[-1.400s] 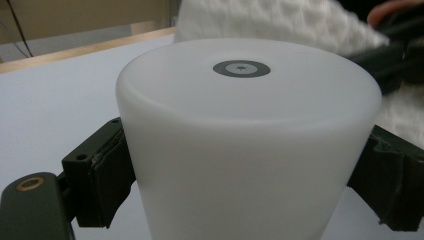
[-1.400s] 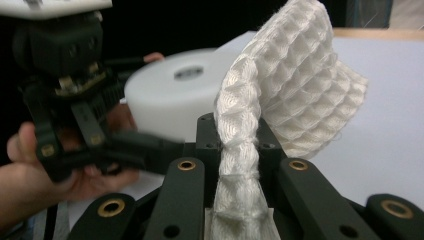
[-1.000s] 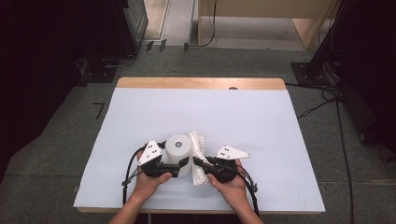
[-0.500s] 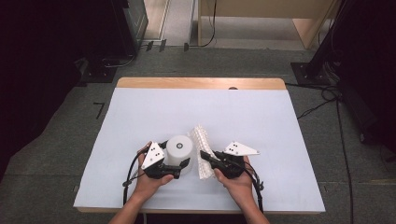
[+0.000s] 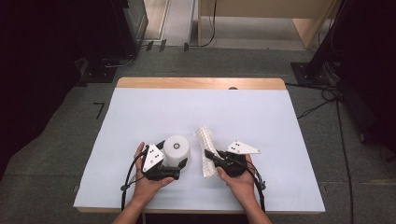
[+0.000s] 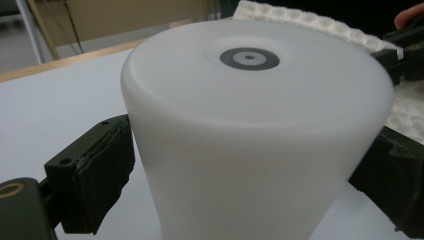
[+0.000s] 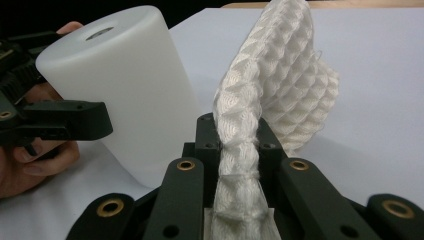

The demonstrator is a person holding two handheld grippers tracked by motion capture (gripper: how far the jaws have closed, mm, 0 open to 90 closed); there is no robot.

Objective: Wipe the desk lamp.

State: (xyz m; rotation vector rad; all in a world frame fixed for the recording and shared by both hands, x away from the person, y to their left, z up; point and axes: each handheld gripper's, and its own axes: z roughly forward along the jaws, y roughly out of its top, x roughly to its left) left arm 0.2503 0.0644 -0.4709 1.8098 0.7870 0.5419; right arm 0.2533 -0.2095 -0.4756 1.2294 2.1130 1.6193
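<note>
Foam netting (image 5: 204, 148) lies on the bench (image 5: 140, 112) in the high view, pinched by the right hand-held gripper (image 5: 215, 157) just beside the white cylinder (image 5: 177, 150), which the left hand-held gripper (image 5: 180, 164) steadies upright, probably for sleeving. Left gripper view: both pads (image 6: 102, 177) press the cylinder's wall. Right gripper view: jaws clamp the netting's near end, lifting it toward the cylinder.

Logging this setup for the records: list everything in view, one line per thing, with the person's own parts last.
Cylinder: one, white with a grey ring on top, near edge of table, between left jaws.
Cloth: one, white, waffle-textured, right of the cylinder, pinched in right jaws.
Table: one, wooden edge, under a white sheet.
Floor: grey, with black cables at the right.
Left gripper: one, black with grey plate, shut on the cylinder.
Right gripper: one, black with grey plate, shut on the cloth.
Hands: two, one on each gripper.
</note>
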